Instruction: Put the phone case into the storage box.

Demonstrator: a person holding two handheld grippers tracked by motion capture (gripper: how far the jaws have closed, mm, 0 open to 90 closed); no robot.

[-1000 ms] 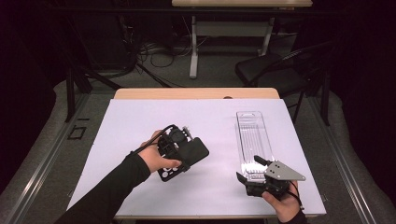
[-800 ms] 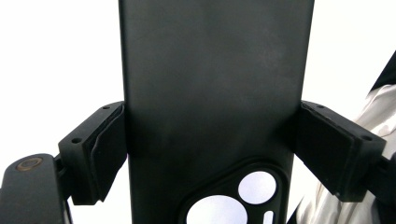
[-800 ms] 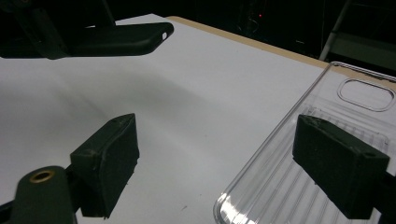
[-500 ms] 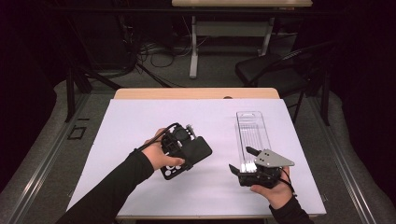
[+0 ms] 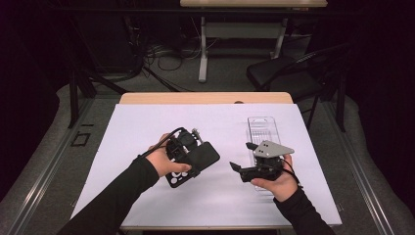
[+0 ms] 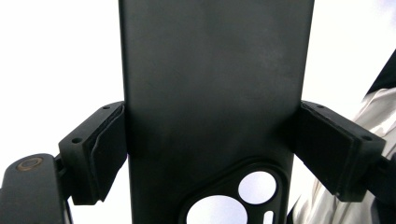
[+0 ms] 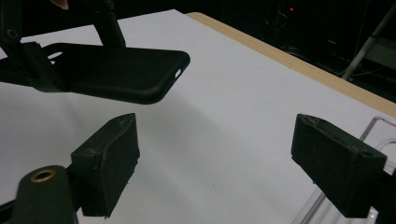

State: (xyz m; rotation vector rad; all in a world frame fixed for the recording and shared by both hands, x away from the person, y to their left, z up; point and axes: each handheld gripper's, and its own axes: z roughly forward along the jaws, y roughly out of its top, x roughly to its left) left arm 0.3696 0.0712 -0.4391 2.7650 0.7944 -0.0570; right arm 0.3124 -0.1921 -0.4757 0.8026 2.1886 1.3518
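- A black phone case (image 5: pixel 203 157) is clamped across its width in the left gripper (image 5: pixel 188 159), held in the air just above the white sheet (image 5: pixel 147 132) that covers the counter (image 5: pixel 205 98).
- In the left gripper view, both pads press on the long edges of the case (image 6: pixel 215 93), back side to the camera, with the camera cut-out (image 6: pixel 233 196) at the bottom, nearest the gripper body.
- The left hand (image 5: pixel 164 164) wraps the gripper from the left of the case; a dark sleeve runs down to the bottom edge of the high view.
- The right gripper (image 5: pixel 242 157) sits to the right of the case, near it but apart, pointing at it; its jaws stand wide with nothing between them.
- In the right gripper view, the case (image 7: pixel 121 74) hangs up and left of the jaws, its rounded corner towards them, with bare white sheet between the pads.
- A grey three-cornered plate (image 5: pixel 271 149) tops the right gripper, and the right hand (image 5: pixel 279 183) holds it from below.
- A clear plastic tray (image 5: pixel 263 128) lies on the sheet to the right of the case, partly under the right gripper.
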